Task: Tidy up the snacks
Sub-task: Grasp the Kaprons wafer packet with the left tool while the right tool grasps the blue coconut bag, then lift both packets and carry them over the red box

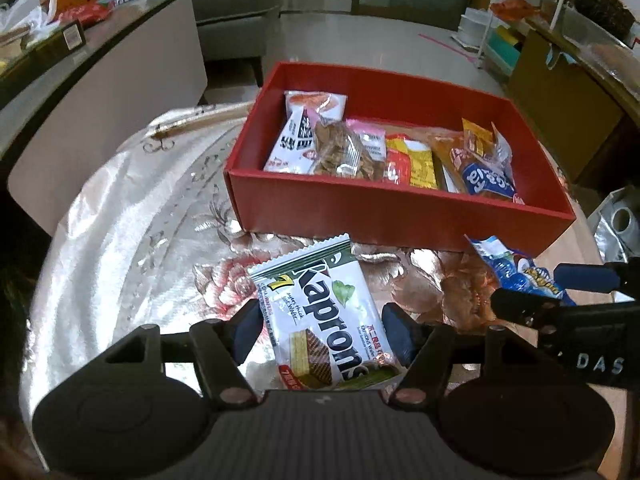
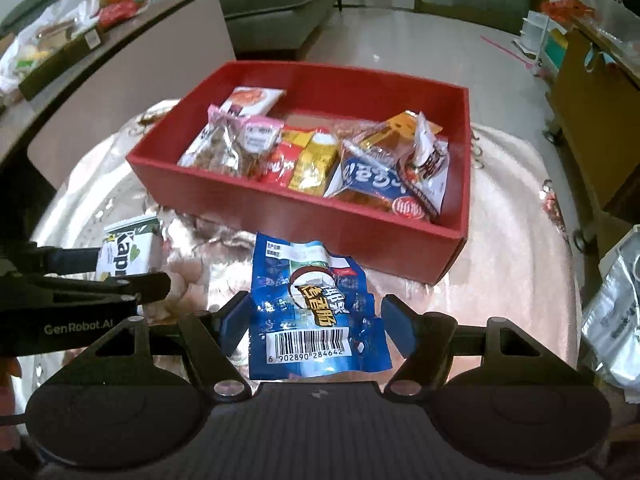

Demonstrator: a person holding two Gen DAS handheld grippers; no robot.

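A red box [image 1: 400, 216] [image 2: 304, 216] holds several snack packets on the shiny floral tablecloth. A white Kaprons wafer packet [image 1: 324, 316] lies in front of it, between the open fingers of my left gripper [image 1: 322, 334]. A blue snack packet [image 2: 312, 312] with a barcode lies between the open fingers of my right gripper [image 2: 312, 330]. Neither packet looks gripped. The blue packet [image 1: 516, 270] also shows in the left wrist view with the right gripper's fingers [image 1: 584, 278] around it. The Kaprons packet [image 2: 128, 252] shows at left in the right wrist view.
A silver foil bag [image 2: 616, 320] lies at the table's right edge. A gold pen-like item [image 1: 196, 120] lies at the far left of the cloth. A cluttered side table [image 1: 48, 40], a sofa [image 1: 240, 12] and a cardboard box [image 1: 560, 92] stand beyond.
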